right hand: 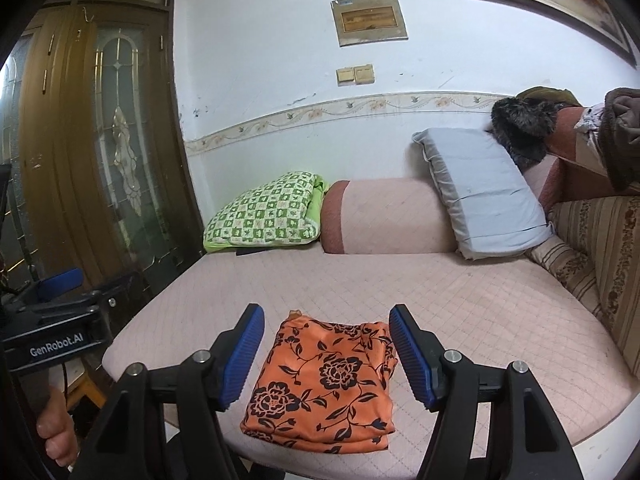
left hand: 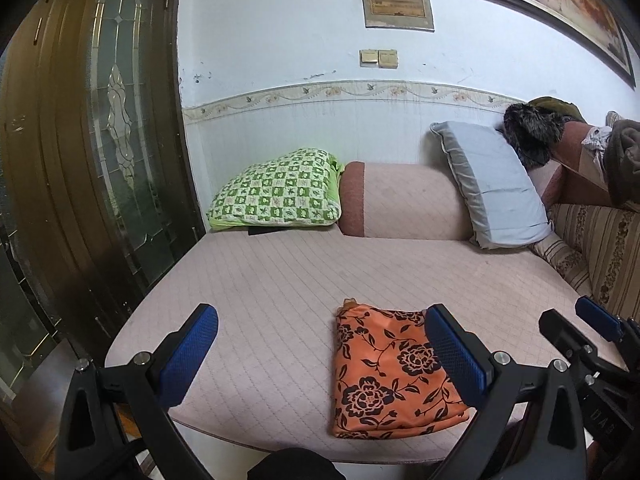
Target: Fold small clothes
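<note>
While both of your grippers hang spread and empty, the orange floral garment (right hand: 320, 384) lies already folded into a thick packet on the pink sofa seat (right hand: 460, 300). It sits straight ahead of the right gripper (right hand: 326, 356), between the lines of its fingers but beyond them, and ahead and to the right of the left gripper (left hand: 324, 356). The packet is close to the front edge of the seat, so a push toward you could slide it off. If you pinch only the top layer, the fold may open again. The thin fabric looks slippery. I cannot tell from these views whether the far corner of the packet is tucked in or loose; a finger could catch it there.
</note>
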Motion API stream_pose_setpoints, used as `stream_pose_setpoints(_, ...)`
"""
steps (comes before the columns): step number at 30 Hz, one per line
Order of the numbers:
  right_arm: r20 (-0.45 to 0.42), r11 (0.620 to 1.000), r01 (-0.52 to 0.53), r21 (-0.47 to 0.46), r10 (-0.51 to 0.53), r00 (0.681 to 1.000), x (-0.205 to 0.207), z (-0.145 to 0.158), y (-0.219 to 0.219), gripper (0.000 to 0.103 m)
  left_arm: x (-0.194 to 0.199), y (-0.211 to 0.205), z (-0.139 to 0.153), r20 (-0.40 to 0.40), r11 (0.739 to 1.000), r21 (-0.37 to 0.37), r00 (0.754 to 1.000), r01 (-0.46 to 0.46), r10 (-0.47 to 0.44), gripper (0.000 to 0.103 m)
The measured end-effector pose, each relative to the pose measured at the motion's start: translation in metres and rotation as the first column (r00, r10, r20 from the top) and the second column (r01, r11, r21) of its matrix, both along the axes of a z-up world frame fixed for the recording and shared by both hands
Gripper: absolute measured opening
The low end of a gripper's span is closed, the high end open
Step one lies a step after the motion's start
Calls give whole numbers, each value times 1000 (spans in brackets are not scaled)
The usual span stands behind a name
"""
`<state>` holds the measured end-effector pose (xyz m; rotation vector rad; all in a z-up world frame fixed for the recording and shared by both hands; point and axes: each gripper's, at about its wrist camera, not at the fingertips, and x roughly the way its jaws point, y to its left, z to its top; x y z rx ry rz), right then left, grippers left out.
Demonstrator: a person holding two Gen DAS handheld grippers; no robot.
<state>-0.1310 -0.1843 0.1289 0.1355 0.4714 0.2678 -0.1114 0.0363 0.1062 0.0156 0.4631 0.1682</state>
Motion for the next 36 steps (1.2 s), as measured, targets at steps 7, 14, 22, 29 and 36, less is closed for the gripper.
stream_pose_setpoints(7,-9,1000,-19,-4,19,1000,4,-5,5,69,7,-2,-2,-15,1000,-6,1000,8,-8,103)
stream_pose_setpoints(14,-7,1000,-21,-4,21,1000,6,-5,6,69,10,-2,-3,-17,1000,-6,1000,21,-21,103)
stream_pose_setpoints(22,-5,999,-34,-16,34,999,14,-4,11,69,13,0,1,-6,999,-18,999,42,-42,103)
stream_pose_setpoints(29,5,999,-37,-23,37,999,22,-3,15,69,15,3,4,0,998,-20,999,54,-54,103)
stream_pose_setpoints(36,-9,999,-36,-29,35,999,31,-6,19,69,25,7,2,-11,999,-24,999,48,-49,103)
